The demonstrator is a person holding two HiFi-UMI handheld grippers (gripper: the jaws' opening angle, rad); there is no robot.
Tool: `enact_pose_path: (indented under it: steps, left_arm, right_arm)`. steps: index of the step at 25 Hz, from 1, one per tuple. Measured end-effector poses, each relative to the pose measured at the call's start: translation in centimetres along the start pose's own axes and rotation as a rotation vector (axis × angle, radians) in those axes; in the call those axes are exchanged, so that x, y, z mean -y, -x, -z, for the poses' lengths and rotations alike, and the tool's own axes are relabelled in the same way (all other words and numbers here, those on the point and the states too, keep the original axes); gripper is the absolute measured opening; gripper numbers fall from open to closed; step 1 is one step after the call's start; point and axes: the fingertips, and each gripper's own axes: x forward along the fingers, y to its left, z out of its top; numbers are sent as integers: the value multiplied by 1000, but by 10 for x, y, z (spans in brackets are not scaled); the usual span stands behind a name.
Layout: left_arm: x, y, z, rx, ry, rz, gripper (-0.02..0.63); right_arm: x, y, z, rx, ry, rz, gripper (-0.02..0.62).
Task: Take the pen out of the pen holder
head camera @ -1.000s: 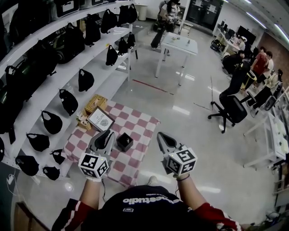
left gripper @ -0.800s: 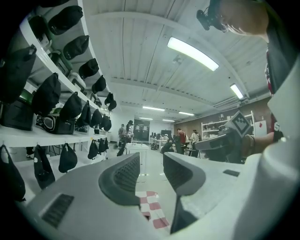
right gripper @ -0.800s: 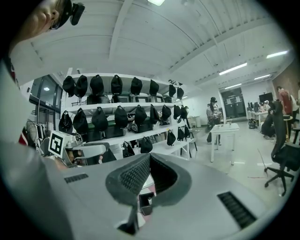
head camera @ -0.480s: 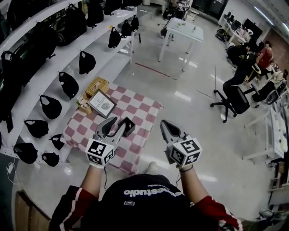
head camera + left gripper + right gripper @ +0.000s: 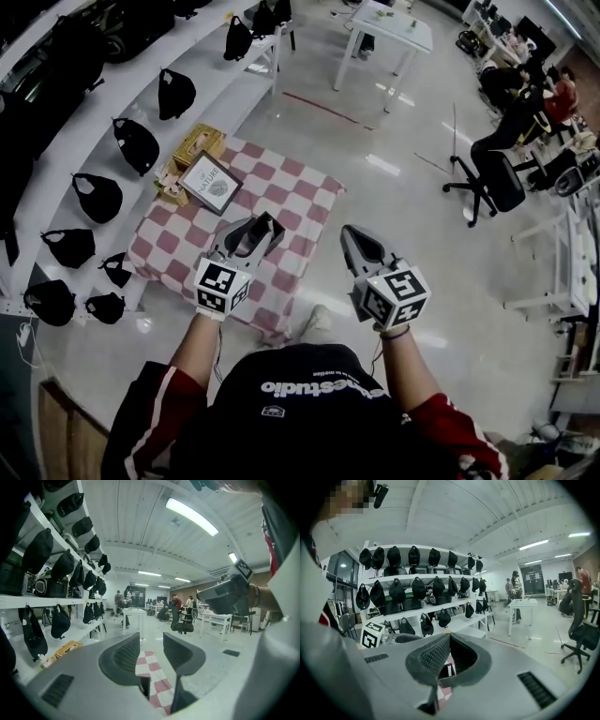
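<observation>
The left gripper (image 5: 249,234) hangs over the checked cloth (image 5: 178,246), its jaws open with nothing between them. The pen holder (image 5: 446,681) stands at its 1 o'clock, with the pen (image 5: 449,670) inside. The right gripper (image 5: 448,635), at the cloth's 3 o'clock, has its jaws closed and empty.

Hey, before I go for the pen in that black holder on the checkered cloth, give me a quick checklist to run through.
1. left gripper open and empty: ok, jaws apart, only checkered cloth between them.
2. right gripper open: not ok, jaws together at the tips.
3. pen holder upright on the cloth: ok.
4. Pen seen inside: cannot tell, only a pale strip shows.
5. Jaws round the pen: not ok, neither gripper holds anything.
</observation>
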Motion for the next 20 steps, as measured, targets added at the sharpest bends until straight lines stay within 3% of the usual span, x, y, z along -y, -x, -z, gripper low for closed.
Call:
enact_pose_path:
  steps: [20]
  left_arm:
    - [-41, -59, 109, -180, 126, -29, 146]
  right_arm:
    - [20, -17, 31, -83, -38, 19, -6]
